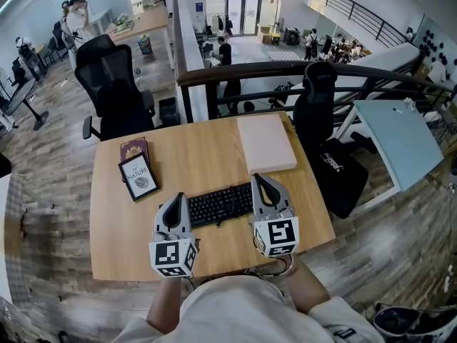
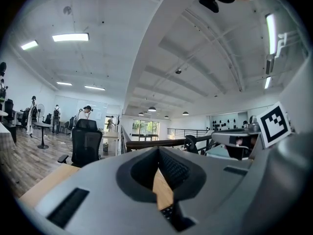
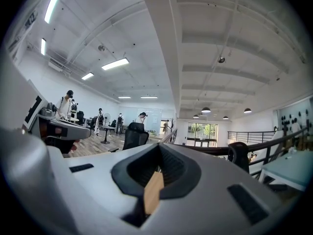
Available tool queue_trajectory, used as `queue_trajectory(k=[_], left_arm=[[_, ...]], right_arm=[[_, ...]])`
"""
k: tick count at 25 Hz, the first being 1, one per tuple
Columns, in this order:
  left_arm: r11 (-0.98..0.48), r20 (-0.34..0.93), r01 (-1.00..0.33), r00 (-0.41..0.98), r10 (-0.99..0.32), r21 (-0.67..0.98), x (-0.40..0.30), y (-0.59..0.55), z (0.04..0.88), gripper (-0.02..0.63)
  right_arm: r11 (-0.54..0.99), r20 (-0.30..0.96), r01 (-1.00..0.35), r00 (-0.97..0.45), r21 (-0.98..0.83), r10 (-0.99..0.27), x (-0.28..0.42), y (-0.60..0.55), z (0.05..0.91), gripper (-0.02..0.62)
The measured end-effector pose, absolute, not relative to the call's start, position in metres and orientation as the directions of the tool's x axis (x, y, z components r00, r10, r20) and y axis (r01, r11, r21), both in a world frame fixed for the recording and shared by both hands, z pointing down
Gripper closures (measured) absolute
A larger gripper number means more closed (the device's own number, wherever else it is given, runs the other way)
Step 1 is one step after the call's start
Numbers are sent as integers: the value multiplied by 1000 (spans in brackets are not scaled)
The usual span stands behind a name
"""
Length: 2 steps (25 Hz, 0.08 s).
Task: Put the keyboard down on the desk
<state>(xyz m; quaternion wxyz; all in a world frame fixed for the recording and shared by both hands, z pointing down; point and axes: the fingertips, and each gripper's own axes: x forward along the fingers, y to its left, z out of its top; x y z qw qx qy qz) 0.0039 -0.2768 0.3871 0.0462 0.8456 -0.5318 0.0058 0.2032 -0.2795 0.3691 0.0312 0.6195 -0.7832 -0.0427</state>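
**A:** Where is the flat black computer keyboard [image 1: 220,204]?

**B:** It lies on the light wooden desk [image 1: 207,156], towards the near edge. The left gripper [image 1: 178,200] sits over its left end and the right gripper [image 1: 258,179] over its right end; both are clenched, jaws pressed together.

**A:** What else is on the surface?

**B:** A pale pink square board [image 1: 265,143] at the far right corner; a dark-covered book [image 1: 138,177] at the left; a maroon booklet [image 1: 133,148] just beyond the book.

**A:** And the room?

**B:** A black mesh office chair [image 1: 111,84] stands beyond the far left corner; a second black chair [image 1: 318,106] stands beyond the far right. A dark curved handrail [image 1: 250,68] runs behind the desk; the grey-brown plank floor [image 1: 50,163] spreads left; a pale blue tabletop [image 1: 396,138] stands at the right.
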Motion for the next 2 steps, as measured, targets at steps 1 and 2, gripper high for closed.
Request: queue_trajectory(k=[1, 2], left_arm=[[-430, 59, -900, 434, -899, 74, 5, -276, 387, 595], [-430, 60, -900, 434, -899, 76, 6, -276, 387, 595]], right_arm=[[229, -4, -967, -231, 109, -973, 204, -279, 369, 592], [229, -3, -967, -231, 112, -973, 204, -278, 368, 592]])
